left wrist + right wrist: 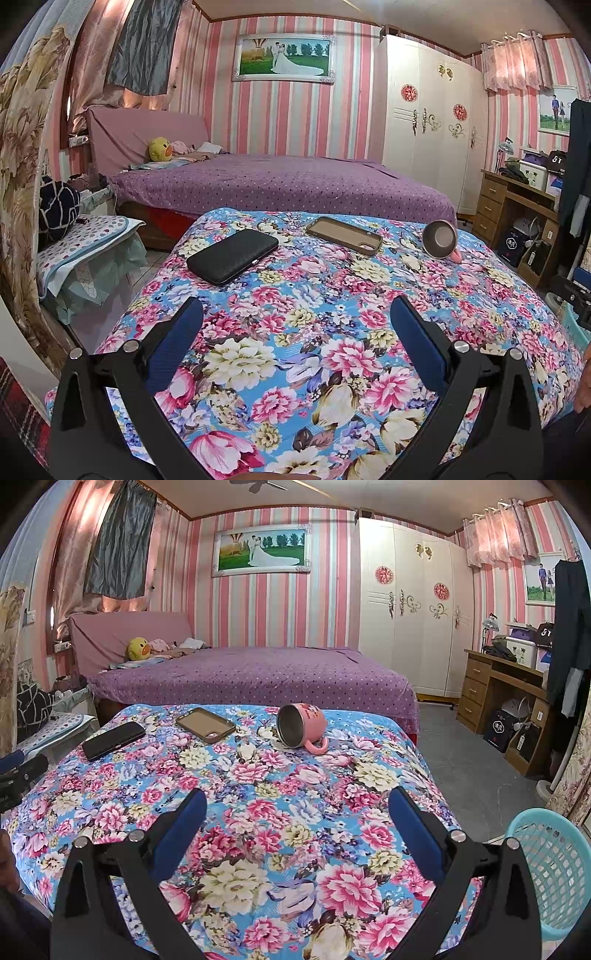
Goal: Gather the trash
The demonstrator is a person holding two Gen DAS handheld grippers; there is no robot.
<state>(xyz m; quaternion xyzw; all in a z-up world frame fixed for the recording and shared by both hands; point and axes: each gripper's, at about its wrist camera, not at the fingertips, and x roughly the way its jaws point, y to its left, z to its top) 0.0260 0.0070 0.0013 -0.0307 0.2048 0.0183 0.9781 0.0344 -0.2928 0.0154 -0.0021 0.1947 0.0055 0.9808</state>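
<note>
Three loose things lie on the floral blue-and-pink cloth (295, 332) covering the surface in the middle of both views: one black textured rectangular case (232, 256), one brown phone cover (344, 235) lying hollow side up, and one pink metal-lined mug (301, 725) tipped on its side. In the left wrist view they run in a row across the centre of the frame, case at left, cover in the middle, mug at right, each apart from the next. The mug's mouth faces the camera and its handle rests on the cloth at lower right of its body; nothing shows inside it.

One turquoise plastic lattice basket (554, 867) stands at the lower right of the right wrist view, beside the cloth's edge. It is cut off by the frame and its inside cannot be made out.

The left gripper (295, 314) and the right gripper (295, 801) each fill the bottom of their own view, blue-padded fingers spread wide above the cloth with nothing between them. Each gripper also shows as a dark, partly cropped shape at the side edge of the other's view.

Behind, one purple dotted bed (280, 184) holds one yellow duck plush (160, 148) near its headboard at upper left.
</note>
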